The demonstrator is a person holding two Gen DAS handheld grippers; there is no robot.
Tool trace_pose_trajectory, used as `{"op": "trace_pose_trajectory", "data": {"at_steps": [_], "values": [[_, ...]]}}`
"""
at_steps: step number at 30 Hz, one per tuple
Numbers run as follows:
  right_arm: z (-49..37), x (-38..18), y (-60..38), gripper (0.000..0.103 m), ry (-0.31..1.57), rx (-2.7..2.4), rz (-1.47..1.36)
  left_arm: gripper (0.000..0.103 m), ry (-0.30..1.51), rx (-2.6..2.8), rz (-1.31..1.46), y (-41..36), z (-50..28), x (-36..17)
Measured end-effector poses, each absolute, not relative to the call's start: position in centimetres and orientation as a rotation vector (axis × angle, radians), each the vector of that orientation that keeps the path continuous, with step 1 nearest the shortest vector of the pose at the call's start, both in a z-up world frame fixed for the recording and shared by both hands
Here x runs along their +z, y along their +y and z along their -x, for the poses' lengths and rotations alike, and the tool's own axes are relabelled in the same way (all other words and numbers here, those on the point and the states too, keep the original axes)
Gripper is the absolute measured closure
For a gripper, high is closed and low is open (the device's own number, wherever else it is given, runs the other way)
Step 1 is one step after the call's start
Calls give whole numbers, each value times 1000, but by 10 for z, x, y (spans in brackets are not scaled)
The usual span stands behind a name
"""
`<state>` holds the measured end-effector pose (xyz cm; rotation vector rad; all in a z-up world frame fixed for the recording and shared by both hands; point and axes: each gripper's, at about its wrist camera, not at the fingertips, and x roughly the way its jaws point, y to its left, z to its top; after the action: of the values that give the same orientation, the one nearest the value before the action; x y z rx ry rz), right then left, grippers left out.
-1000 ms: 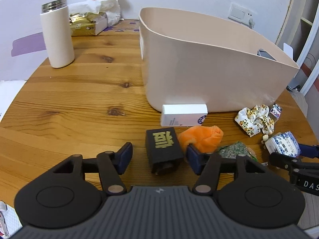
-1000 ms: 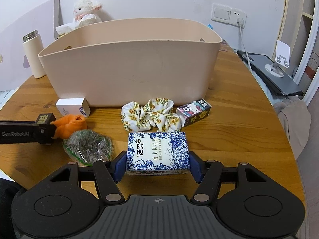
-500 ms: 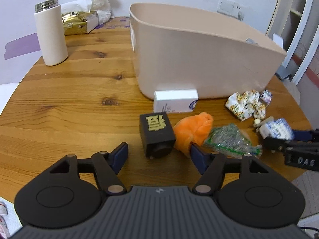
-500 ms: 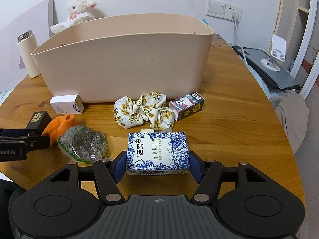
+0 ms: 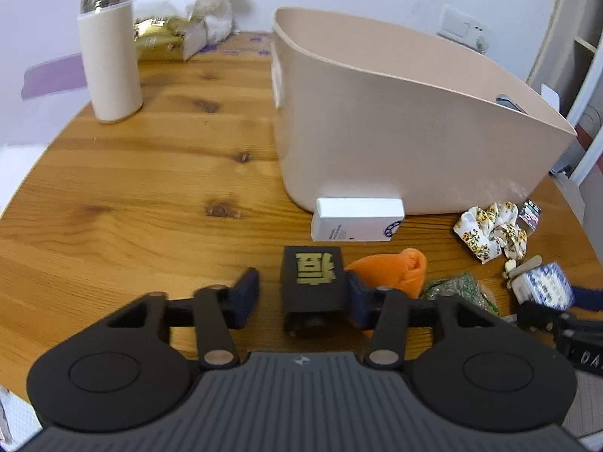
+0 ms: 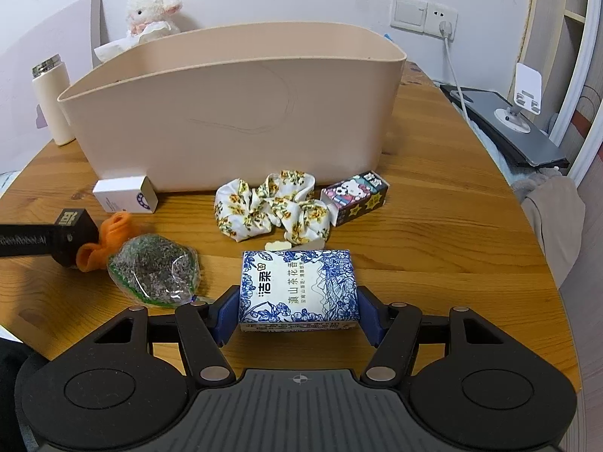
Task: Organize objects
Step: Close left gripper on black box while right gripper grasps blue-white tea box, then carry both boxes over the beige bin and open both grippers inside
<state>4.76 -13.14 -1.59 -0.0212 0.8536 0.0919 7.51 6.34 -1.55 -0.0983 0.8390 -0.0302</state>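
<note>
Two grippers sit low at the near edge of a round wooden table [image 6: 433,226]. The right gripper [image 6: 297,312] has its blue pads pressed against both ends of a blue-and-white tissue pack [image 6: 298,290], gripping it firmly at the near edge. The left gripper [image 5: 301,297] is spread wide around a black cube with a gold character [image 5: 312,282]: the right pad touches the cube's side, and the left pad stands clear with bare wood between, so nothing is clamped.

Just beyond, an orange cloth [image 5: 392,269] lies against the cube's right side, and a clear bag of green-grey bits [image 6: 154,269] rests next to it. Further in, a white box [image 5: 356,218] sits right at the foot of the bin, a floral scrunchie [image 6: 269,207] sprawls mid-table, and a small cartoon-printed box [image 6: 356,196] touches its right end.

Behind them stands the big beige bin [image 6: 233,113], open-topped; from these low angles its inside is hidden, so I cannot tell what it holds.

Far left, a cream flask with a metal cap [image 5: 110,60] stands upright, with a gold packet [image 5: 162,39] and a white plush lamb [image 6: 150,13] against the white wall. Far right there's a wall socket with a plugged-in cable [image 6: 446,28], and a grey laptop [image 6: 505,124] with a white stand on it.
</note>
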Motion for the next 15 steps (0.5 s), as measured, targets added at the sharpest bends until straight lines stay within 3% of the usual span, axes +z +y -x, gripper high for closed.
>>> {"op": "trace_pose_trajectory", "data": {"at_steps": [7, 15], "values": [[-43, 5, -139, 43, 778, 85, -3, 69, 823, -44, 82, 62, -70, -6], [-48, 41, -158, 43, 636, 30, -48, 69, 670, -46, 83, 61, -56, 48]]}}
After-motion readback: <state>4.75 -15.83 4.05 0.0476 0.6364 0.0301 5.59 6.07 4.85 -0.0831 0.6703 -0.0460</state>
